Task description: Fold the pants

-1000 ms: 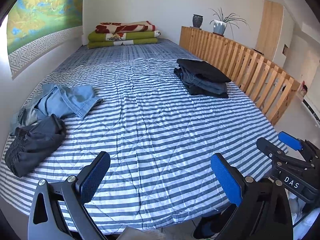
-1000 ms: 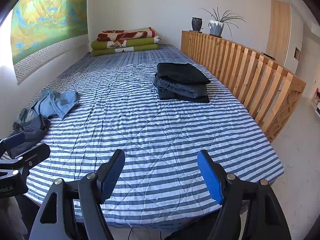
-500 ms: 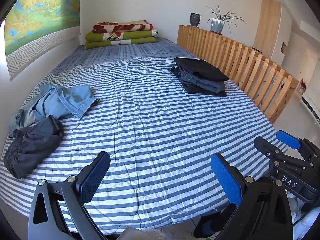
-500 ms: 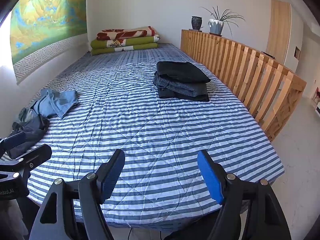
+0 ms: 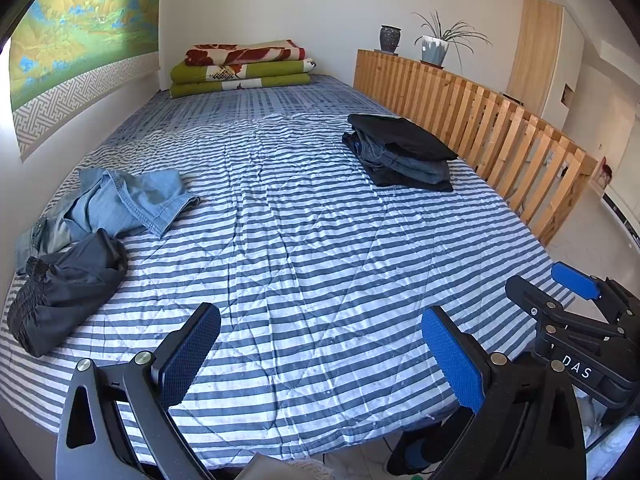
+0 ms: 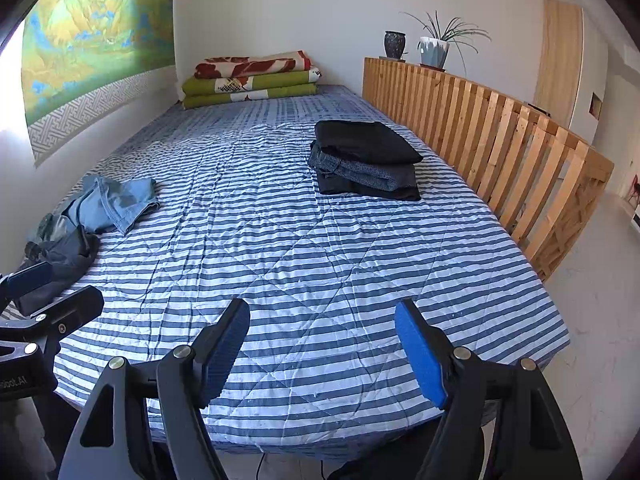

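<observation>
Crumpled blue jeans (image 5: 120,204) and dark pants (image 5: 64,288) lay at the bed's (image 5: 320,240) left edge, a folded stack (image 5: 400,152) opposite by the wooden rail (image 5: 480,120), while left tongs (image 5: 320,352) and right tongs (image 6: 322,354) hovered spread apart, empty.

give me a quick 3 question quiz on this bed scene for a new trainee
1. True or false: the left gripper is shut on the grey pants.
2. Which side of the bed holds the folded stack? A) by the wooden rail B) by the wall with the painting
3. Fill in: the crumpled light blue jeans lie just ____ the grey pants, as seen from the grippers.

Key:
1. False; both it and the right gripper are open and hold nothing.
2. A
3. beyond
</observation>
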Demonstrator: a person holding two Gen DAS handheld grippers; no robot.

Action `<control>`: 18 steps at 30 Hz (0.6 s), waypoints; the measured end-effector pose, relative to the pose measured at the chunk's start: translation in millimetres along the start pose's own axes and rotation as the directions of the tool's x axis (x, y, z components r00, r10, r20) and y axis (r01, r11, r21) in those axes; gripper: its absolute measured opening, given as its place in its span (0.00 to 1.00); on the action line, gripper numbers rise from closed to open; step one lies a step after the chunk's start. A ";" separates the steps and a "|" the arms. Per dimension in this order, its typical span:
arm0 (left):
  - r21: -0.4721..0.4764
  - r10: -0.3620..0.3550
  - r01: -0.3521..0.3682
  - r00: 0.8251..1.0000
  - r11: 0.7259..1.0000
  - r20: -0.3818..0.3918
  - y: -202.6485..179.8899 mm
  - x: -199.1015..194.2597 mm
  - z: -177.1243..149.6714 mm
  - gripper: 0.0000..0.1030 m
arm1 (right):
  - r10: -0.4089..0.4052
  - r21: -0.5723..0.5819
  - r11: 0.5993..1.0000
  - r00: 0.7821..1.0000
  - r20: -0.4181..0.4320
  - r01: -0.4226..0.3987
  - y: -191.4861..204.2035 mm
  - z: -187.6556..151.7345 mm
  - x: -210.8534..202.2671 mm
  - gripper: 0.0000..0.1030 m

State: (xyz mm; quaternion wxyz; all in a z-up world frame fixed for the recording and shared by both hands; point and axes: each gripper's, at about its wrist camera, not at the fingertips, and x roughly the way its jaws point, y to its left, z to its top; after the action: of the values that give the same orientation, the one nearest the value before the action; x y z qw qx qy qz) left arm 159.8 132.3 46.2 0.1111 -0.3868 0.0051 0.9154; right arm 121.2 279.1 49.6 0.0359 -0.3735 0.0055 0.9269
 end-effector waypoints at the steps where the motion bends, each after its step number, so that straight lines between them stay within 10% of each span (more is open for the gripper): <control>1: 0.000 -0.001 0.001 1.000 1.000 0.000 -0.1 0.1 0.0 0.99 | -0.001 0.000 1.000 1.000 0.000 0.001 0.2 0.0 -0.1 0.69; 18: -0.005 -0.006 0.006 1.000 1.000 -0.003 0.2 3.2 0.2 0.99 | -0.002 0.005 1.000 1.000 -0.007 0.002 1.3 -5.8 1.4 0.69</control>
State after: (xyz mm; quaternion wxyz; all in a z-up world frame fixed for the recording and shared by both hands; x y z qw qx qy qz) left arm 157.5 132.8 44.0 0.1128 -0.3885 0.0016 0.9145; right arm 124.2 277.7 44.4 0.0378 -0.3766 0.0076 0.9256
